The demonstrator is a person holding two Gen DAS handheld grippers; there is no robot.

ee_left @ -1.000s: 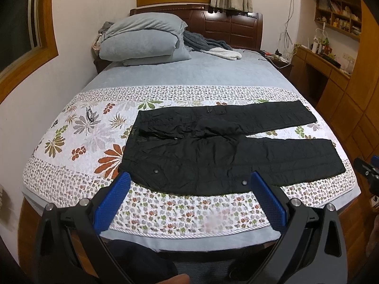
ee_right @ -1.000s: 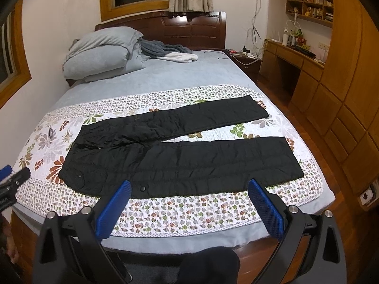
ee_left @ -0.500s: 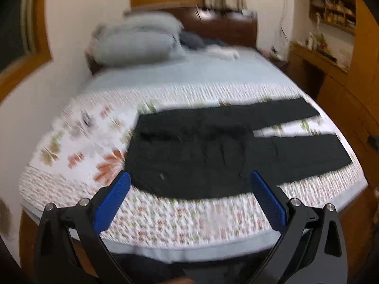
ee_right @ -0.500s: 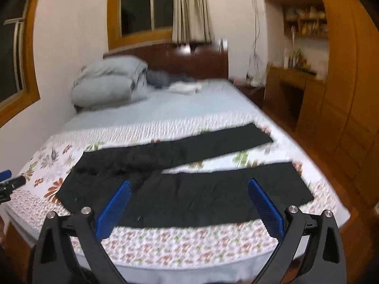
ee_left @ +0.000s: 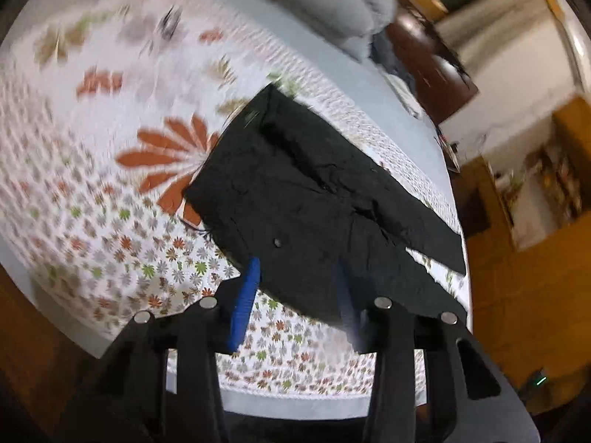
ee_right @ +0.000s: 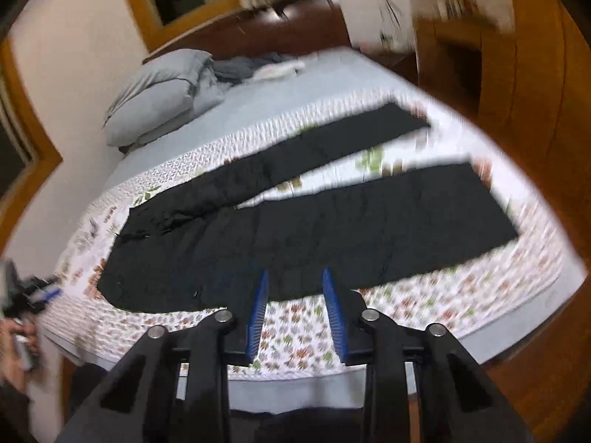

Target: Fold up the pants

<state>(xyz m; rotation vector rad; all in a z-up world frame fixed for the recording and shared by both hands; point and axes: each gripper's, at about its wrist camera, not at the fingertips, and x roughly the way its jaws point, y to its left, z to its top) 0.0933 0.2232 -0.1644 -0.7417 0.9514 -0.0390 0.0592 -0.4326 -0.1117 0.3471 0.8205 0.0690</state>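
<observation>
Left wrist view: the left gripper [ee_left: 295,277] is tipped down toward the near edge of the bed [ee_left: 295,402] and rolled, so the whole room sits slanted in the picture. Its two blue fingers [ee_left: 245,299] stand a narrow gap apart, having just been closing, and nothing is between them; their tips hang over the near hem of the pants [ee_left: 314,199] at the waist end, without clear contact. The pants are black and lie spread flat on the floral quilt [ee_left: 92,170], waist toward the left of the bed, the two legs running off to the right with a strip of quilt showing between them. A grey pillow [ee_left: 332,3] lies at the head of the bed, blurred. Right wrist view: the right gripper [ee_right: 297,277] also points down at the bed edge, less tilted. Its blue fingers [ee_right: 258,310] are likewise partly drawn together, having just been closing, with only quilt and the pants' near edge seen in the gap; they grip nothing. Their tips sit over the near leg, roughly midway along the pants. At the far left edge the left gripper [ee_right: 40,291] shows as a dark blur with a hand [ee_right: 16,336] behind it, near the waist corner. The pillow [ee_right: 159,96] and a dark headboard [ee_right: 258,22] lie beyond.
</observation>
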